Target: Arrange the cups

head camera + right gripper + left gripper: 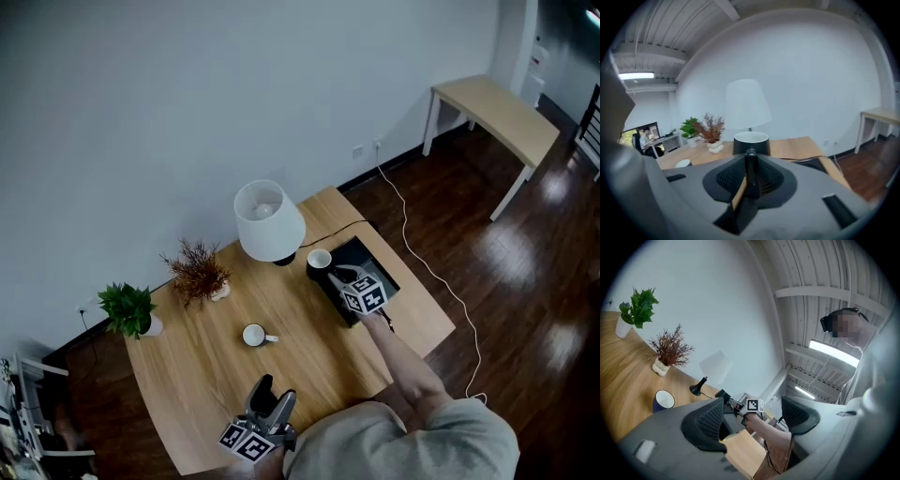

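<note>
A black cup with a white inside (320, 260) (751, 142) hangs from my right gripper (331, 273) (751, 161), which is shut on its handle. The cup is upright, over the left corner of a black mat (379, 270) beside the lamp. A second cup (254, 335) (663, 401), dark outside and white inside, stands alone in the middle of the wooden table (309, 361). My left gripper (272, 401) (754, 420) hovers at the table's near edge, level, open and holding nothing. The left gripper view also shows the right gripper's marker cube (753, 405).
A white-shaded lamp (269, 222) stands at the table's back. A dried reddish plant (197, 272) and a green potted plant (129, 309) are at the back left. A cable (427, 267) trails across the dark floor. Another light table (497, 112) stands far right.
</note>
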The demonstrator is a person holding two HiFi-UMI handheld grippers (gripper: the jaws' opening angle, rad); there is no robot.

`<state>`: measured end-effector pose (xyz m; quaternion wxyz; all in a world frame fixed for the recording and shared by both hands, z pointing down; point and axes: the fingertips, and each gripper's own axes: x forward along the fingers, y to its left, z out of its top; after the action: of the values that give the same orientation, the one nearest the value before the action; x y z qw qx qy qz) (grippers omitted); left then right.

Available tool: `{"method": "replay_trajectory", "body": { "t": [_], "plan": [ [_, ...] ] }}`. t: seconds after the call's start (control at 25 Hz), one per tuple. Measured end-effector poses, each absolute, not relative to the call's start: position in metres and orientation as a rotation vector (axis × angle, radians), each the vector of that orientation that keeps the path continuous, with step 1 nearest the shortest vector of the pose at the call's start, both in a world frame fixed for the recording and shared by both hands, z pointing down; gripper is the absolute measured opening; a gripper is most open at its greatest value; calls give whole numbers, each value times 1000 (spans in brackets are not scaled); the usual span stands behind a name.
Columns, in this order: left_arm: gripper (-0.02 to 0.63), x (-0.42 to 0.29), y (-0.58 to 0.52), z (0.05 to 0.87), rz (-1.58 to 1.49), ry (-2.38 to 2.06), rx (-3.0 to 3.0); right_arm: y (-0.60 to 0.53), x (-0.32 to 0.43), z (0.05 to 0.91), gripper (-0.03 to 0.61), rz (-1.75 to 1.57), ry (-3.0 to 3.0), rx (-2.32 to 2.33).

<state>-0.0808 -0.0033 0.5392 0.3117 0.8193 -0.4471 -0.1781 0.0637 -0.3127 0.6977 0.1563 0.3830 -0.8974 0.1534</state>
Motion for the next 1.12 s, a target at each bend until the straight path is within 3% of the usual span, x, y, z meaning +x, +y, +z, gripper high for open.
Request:
{"method": "replay_trajectory", "body": {
  "t": [0.28, 0.52, 1.12],
  "plan": [
    [377, -77, -4, 538, -462, -1174, 2165, -371, 174, 728, 84, 383, -2314, 1400],
    [377, -74, -6, 538, -453, -1173, 2167, -368, 178, 745, 84, 268, -2268, 1364],
    [377, -74, -5, 541, -461, -1170, 2148, -324, 191, 757, 103, 421, -2222, 1394]
  ]
}}
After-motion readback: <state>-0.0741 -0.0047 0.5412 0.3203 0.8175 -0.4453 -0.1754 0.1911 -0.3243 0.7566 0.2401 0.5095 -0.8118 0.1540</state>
